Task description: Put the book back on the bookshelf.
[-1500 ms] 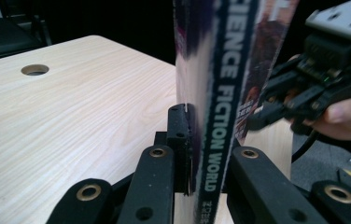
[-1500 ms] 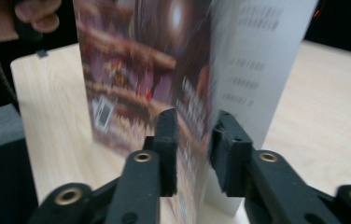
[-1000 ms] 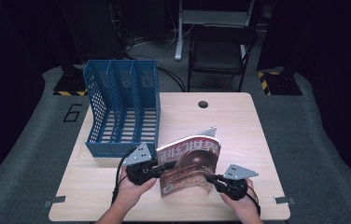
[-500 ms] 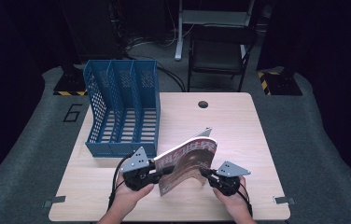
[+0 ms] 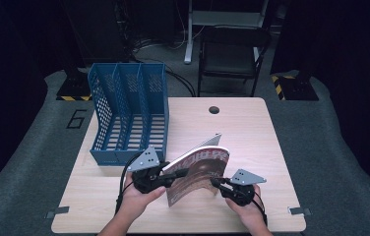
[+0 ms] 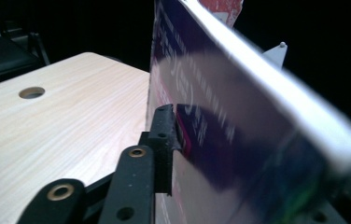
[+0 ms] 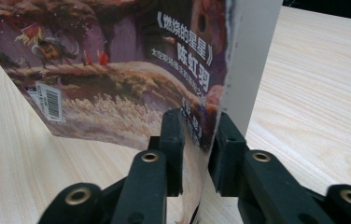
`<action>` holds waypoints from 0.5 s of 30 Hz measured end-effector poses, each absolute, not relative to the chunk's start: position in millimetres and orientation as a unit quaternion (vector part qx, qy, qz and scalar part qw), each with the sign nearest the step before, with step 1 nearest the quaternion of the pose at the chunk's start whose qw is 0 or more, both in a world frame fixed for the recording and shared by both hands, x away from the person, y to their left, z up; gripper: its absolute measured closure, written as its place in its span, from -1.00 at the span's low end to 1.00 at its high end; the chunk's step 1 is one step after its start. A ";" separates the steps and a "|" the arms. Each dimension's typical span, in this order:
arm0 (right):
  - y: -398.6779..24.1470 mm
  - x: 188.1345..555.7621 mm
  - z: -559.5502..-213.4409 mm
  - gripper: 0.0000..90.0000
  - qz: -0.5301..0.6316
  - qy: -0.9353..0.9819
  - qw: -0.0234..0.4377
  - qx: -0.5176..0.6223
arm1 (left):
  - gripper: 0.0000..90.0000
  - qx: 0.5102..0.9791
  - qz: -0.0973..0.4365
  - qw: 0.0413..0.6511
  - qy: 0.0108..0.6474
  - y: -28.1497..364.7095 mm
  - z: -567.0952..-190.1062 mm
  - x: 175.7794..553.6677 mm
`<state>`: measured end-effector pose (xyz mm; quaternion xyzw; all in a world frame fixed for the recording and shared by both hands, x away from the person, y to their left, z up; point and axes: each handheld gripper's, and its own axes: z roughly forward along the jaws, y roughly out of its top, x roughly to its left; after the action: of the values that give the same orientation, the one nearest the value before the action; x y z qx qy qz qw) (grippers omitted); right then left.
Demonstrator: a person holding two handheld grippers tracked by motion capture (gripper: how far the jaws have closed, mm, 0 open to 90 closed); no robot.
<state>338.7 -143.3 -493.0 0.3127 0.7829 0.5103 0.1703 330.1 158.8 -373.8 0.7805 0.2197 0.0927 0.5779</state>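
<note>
Blue file rack (image 5: 129, 113) behind magazine (image 5: 198, 172), wooden table (image 5: 252, 132), chair (image 5: 230, 59) beyond

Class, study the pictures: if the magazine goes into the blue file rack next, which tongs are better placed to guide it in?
Probably the left tongs: they grip the magazine on the side nearest the blue file rack; the right tongs hold its far edge.

Both grippers black: left gripper (image 5: 177, 173), right gripper (image 5: 216, 181). Grey three-cornered plate atop each. Black cables trail. Jaws carry brass-ringed screw holes. Forearms bare, lower frame.
</note>
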 end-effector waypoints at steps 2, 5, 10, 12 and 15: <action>-144.8 338.5 -493.6 0.59 0.512 0.780 0.169 0.317 | 0.67 0.782 0.095 0.576 0.219 155.5 -369.1 329.4; -146.8 337.9 -494.5 0.46 0.515 0.774 0.171 0.327 | 0.75 0.789 0.102 0.566 0.216 153.8 -366.4 327.7; -155.5 338.7 -496.7 0.39 0.513 0.762 0.182 0.352 | 0.84 0.794 0.111 0.559 0.211 151.7 -364.8 324.5; -159.1 339.8 -497.1 0.41 0.514 0.757 0.179 0.363 | 0.84 0.794 0.113 0.559 0.210 150.6 -364.7 323.4; -161.1 341.2 -495.7 0.47 0.528 0.746 0.172 0.368 | 0.84 0.797 0.110 0.557 0.206 149.2 -363.6 322.6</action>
<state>341.2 -161.1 -495.7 0.3675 0.7458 0.5285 0.1717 322.6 149.2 -363.6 0.7967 0.2063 0.1096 0.5573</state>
